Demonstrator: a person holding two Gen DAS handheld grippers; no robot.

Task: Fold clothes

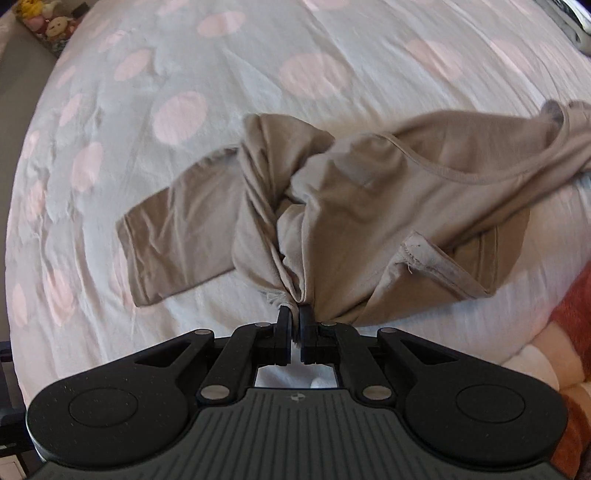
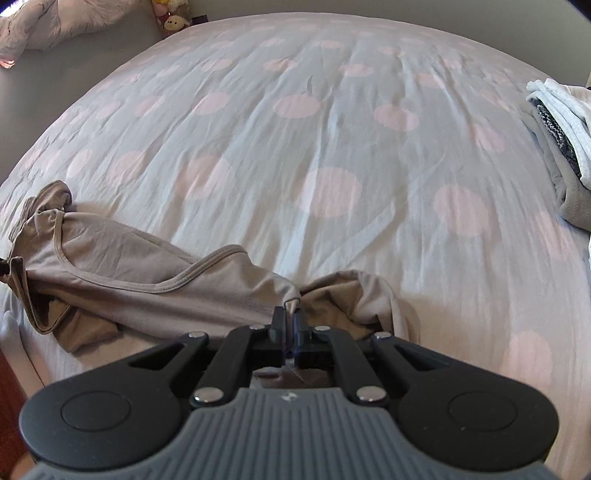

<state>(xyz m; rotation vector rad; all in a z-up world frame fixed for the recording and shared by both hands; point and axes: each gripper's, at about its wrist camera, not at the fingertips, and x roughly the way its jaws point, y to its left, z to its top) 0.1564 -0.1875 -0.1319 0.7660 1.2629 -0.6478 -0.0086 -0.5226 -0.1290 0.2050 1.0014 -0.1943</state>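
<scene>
A beige long-sleeved top (image 1: 369, 206) lies bunched on a bed sheet with pink dots (image 1: 184, 110). My left gripper (image 1: 294, 310) is shut on a gathered fold of the top at its near edge; one sleeve (image 1: 170, 236) spreads to the left. In the right wrist view the same top (image 2: 147, 273) stretches from the left toward the middle, neckline band facing up. My right gripper (image 2: 290, 314) is shut on a pinch of the fabric beside the neckline, with more crumpled cloth (image 2: 354, 299) to its right.
A stack of folded clothes (image 2: 561, 155) sits at the right edge of the bed. Soft toys (image 2: 171, 20) stand at the far corner, a crumpled blanket (image 2: 55, 26) lies on the floor beyond. An orange patterned cloth (image 1: 565, 332) lies at the near right.
</scene>
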